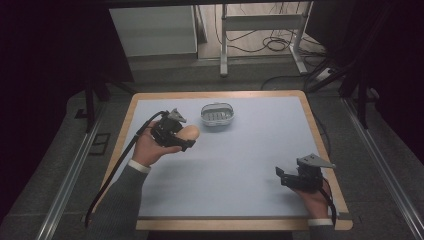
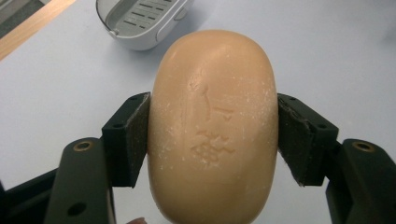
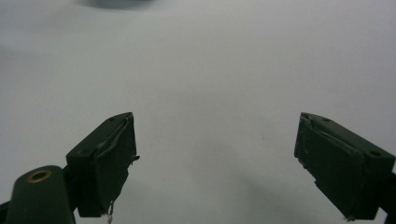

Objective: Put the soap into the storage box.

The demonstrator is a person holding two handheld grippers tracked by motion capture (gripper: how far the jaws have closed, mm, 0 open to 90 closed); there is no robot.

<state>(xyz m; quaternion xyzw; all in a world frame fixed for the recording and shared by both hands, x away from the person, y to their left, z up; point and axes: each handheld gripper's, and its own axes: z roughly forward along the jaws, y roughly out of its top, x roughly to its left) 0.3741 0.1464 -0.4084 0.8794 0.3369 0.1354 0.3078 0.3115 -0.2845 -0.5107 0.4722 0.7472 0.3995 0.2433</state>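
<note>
- Squeezing a tan soap bar (image 2: 212, 126) by its two sides, the left gripper (image 1: 181, 136) holds it above the table (image 1: 240, 165).
- At 1 o'clock from the soap sits a white soap dish (image 1: 217, 114).
- Far off at 4 o'clock, the right gripper (image 3: 215, 163) has wide jaws, nothing between them.

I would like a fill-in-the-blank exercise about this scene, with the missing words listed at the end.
1. The left gripper is shut on a bar of ____.
2. The white dish lies on the table and holds ____.
3. The jaws of the right gripper stand ____, with nothing between them.
4. In the high view, the dish lies nearer to the ____ gripper.

Missing words: soap; nothing; open; left
</note>
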